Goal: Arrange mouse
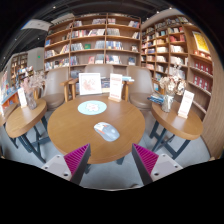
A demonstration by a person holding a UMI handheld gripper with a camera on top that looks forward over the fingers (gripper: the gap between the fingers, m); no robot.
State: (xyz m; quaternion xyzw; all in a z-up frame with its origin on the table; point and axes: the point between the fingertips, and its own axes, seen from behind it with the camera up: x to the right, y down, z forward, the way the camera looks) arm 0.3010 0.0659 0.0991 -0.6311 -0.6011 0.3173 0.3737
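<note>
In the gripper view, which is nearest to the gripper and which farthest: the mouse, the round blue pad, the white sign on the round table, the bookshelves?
From the open gripper, nearest first:
1. Mouse: on the round table, just ahead of the fingers.
2. Round blue pad: beyond the mouse, mid-table.
3. White sign: upright at the table's far edge.
4. Bookshelves: along the back wall.

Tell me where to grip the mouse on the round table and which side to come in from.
Grip the mouse across its two long sides, near the middle of its low rounded body. It lies flat on the round table, apart from the blue mat, its length running at a slant. The gripper is open, the mouse just ahead of its fingers, so probably come from above and turn to match that slant.
</note>
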